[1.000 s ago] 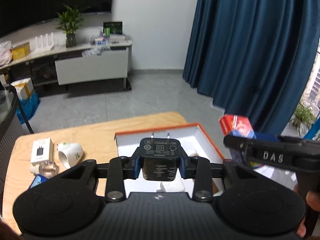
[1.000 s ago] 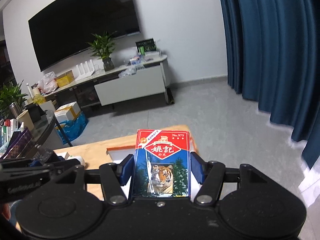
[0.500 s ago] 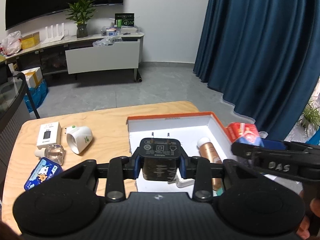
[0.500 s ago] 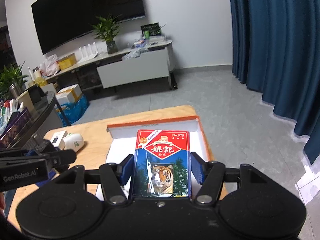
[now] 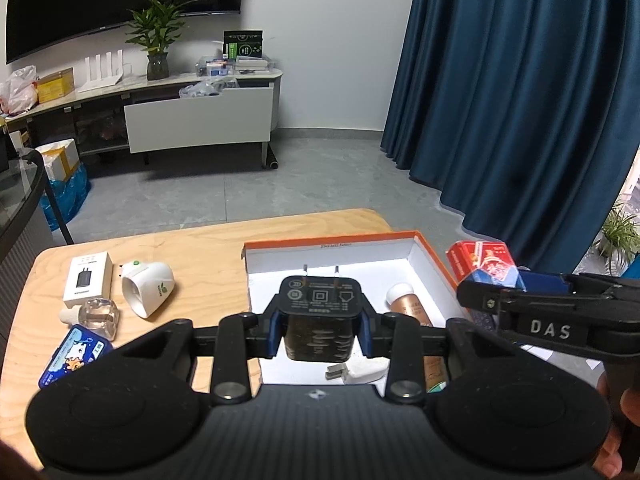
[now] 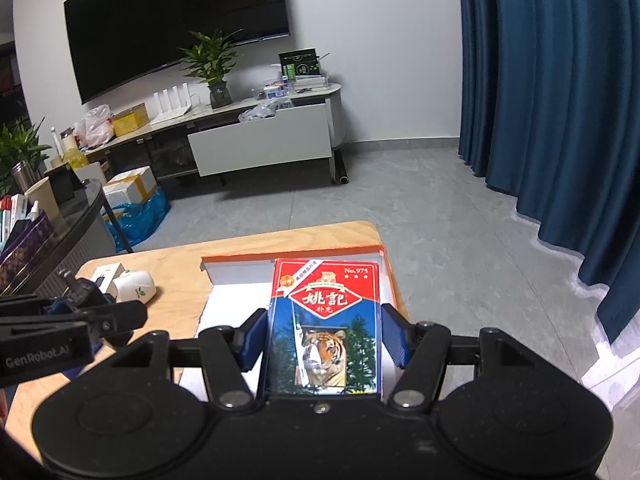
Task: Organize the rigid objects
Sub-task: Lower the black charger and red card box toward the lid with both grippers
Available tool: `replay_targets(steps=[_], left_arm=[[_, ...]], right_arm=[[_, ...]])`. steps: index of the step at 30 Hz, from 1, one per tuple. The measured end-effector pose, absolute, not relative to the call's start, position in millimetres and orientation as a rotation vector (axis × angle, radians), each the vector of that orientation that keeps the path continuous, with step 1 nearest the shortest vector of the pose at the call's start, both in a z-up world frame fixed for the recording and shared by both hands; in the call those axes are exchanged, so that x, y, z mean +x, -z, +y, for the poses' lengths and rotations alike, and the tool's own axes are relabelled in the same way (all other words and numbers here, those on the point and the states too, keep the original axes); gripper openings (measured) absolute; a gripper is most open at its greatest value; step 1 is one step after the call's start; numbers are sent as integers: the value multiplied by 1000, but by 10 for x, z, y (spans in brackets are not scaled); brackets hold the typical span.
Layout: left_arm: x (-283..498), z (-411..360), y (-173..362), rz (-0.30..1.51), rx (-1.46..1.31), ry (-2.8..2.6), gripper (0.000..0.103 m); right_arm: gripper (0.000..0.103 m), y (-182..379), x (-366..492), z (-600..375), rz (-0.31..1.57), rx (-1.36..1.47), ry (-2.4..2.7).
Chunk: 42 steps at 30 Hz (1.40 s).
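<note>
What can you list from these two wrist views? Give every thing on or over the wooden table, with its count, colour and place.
wooden table: 1, light wood, under everything
open box: 1, orange rim, white inside, table's right half
copper bottle: 1, white cap, lying inside the box
white plug: 1, inside the box, near edge
black charger: 1, held over the box
card pack: 1, red and blue with tiger, held over the box
charger carton: 1, white, table's left
white adapter: 1, green mark, beside the carton
clear bottle: 1, near the carton
blue packet: 1, table's left near corner
left claw: black, shut on the charger
right claw: black, shut on the pack
</note>
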<state>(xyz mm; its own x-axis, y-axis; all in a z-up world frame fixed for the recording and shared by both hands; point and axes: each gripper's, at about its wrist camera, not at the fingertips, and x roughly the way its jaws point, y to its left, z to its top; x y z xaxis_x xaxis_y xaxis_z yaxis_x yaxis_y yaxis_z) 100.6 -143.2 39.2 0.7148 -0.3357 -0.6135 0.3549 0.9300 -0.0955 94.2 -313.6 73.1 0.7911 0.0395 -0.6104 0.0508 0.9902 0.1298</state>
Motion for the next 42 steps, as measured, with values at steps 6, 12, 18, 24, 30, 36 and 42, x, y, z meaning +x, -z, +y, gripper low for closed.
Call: replay_targets(steps=[6,12,18,24,30,36,42], left_arm=[[1041,-1487,-377,676,28,392,37],[1051,-1533,-344,686,38,397,37],[1064,-1544,-362,683,56,404,37],[1092,-1517,-351,683,42,399,37],[1079,-1555,-326,679,44,398,37],[1096,-1603,-289,692,41,406,37],[1117,-1666,-254,704,40,417,37]], right_arm=[[72,-713,1021,-3123,668,134,-2],[72,-707,1058,-3104,667,137,-9],[72,-712,1100,-3101,659,140,-9],[72,-726,1152,-3038,662,121,-22],[72,-680,1185,-3025,669,127,-26],[72,-626,1218,-3069,682,127,-23],[72,-584,1274,-3084,695,123,-16]])
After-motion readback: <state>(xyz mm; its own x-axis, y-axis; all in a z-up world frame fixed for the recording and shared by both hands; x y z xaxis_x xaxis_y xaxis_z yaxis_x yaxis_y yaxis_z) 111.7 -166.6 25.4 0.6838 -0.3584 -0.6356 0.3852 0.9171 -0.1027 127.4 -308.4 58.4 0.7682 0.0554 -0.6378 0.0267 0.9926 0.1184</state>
